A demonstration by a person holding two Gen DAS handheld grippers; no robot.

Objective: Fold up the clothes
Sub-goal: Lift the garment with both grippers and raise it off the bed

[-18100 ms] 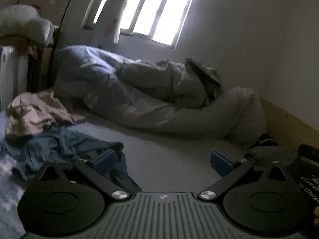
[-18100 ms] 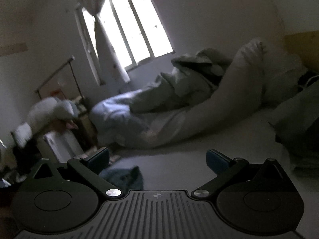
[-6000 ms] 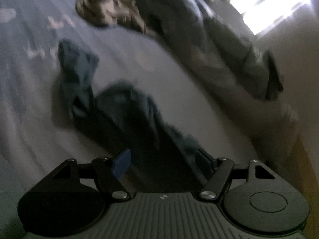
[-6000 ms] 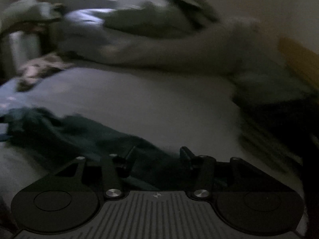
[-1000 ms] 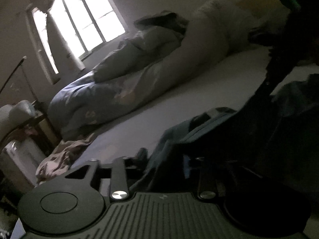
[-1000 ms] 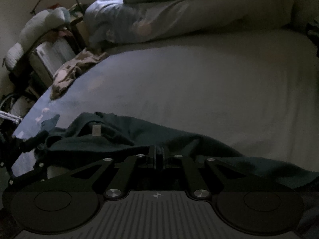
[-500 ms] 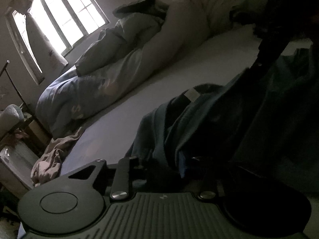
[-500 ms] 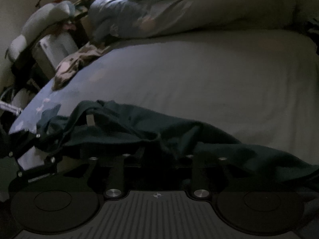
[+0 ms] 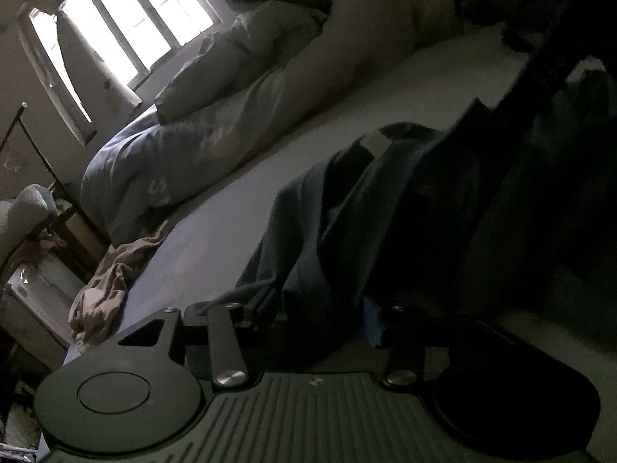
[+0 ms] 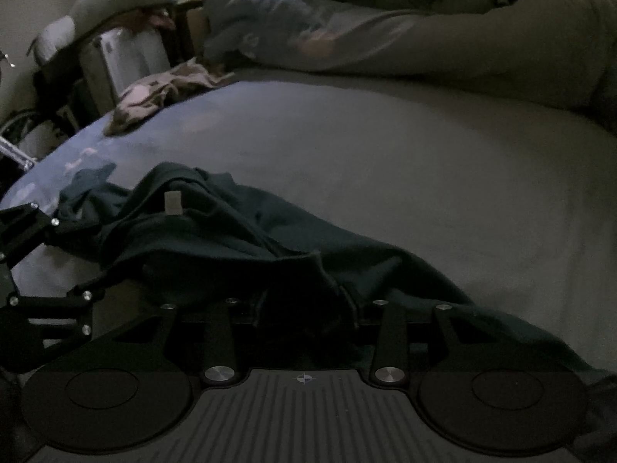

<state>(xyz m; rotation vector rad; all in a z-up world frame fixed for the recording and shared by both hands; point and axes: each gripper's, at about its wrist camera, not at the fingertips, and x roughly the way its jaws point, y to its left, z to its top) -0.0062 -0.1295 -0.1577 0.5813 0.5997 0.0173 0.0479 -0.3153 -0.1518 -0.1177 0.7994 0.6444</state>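
A dark teal knit garment (image 10: 239, 239) with a small pale neck label (image 10: 173, 203) lies bunched on the near part of a pale grey-blue bed sheet (image 10: 385, 162), its folds running toward both cameras. The left gripper (image 9: 320, 308) has just been opening; its fingers stand apart with a fold of the cloth between them, though the dim light hides whether they press on it. The right gripper (image 10: 308, 308) has likewise just been opening, fingers spread, with cloth draped between and over them. Farther off, a crumpled beige garment (image 10: 154, 96) sits at the bed's edge, and a rumpled grey-blue duvet (image 9: 200, 131) lies heaped below a bright barred window (image 9: 127, 23).
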